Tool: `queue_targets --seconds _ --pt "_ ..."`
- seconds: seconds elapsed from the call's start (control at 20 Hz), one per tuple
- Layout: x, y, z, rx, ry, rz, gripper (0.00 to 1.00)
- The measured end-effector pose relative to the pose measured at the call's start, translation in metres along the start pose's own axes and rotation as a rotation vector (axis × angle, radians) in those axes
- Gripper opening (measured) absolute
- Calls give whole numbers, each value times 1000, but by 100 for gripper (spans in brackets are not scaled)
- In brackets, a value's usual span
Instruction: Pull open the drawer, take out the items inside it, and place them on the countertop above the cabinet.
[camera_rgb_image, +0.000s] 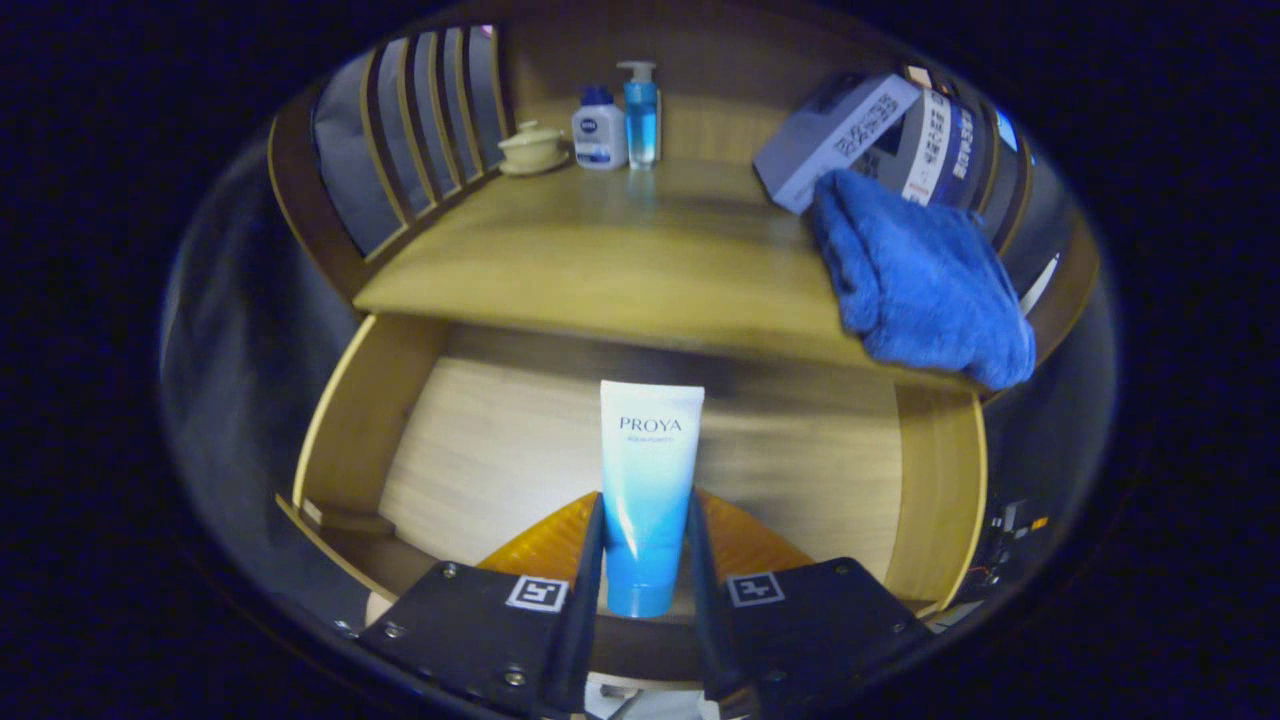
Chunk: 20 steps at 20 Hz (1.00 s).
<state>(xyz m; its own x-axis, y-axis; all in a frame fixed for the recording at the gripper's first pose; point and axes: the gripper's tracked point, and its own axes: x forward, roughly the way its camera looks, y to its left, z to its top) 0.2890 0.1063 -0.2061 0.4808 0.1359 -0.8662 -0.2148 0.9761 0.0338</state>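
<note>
While poised over the open drawer (360, 430): gripper (645, 560) clamped on the white-and-blue tube (648, 480), both fingers pressing its sides, cap end nearest. Beyond, on the countertop (600, 250): blue towel (920, 280), tilted box (835, 135), pump bottle (641, 115), white bottle (599, 130), lidded cup (532, 147).

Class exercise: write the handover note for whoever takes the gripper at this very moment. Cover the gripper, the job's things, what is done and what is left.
Gripper: jaws closed on the tube, one on each side of its lower half; both appear to press on it.
Drawer: pulled open; the tube is held above it, cap end toward the camera.
Countertop: carries a blue towel overhanging its front edge, a box, two bottles and a lidded cup at the back.
Done: drawer opened, tube gripped.
Left: set the tube on the bare middle of the countertop, then check the drawer for more items.
</note>
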Motion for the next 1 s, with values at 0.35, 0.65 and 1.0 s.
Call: queue_targets --seconds 0.35,0.65,1.0 --pt "5 -6 82 67 -110 0 43" --pt "47 -16 120 106 -125 -44 43" --pt "81 -25 143 145 -178 -85 43"
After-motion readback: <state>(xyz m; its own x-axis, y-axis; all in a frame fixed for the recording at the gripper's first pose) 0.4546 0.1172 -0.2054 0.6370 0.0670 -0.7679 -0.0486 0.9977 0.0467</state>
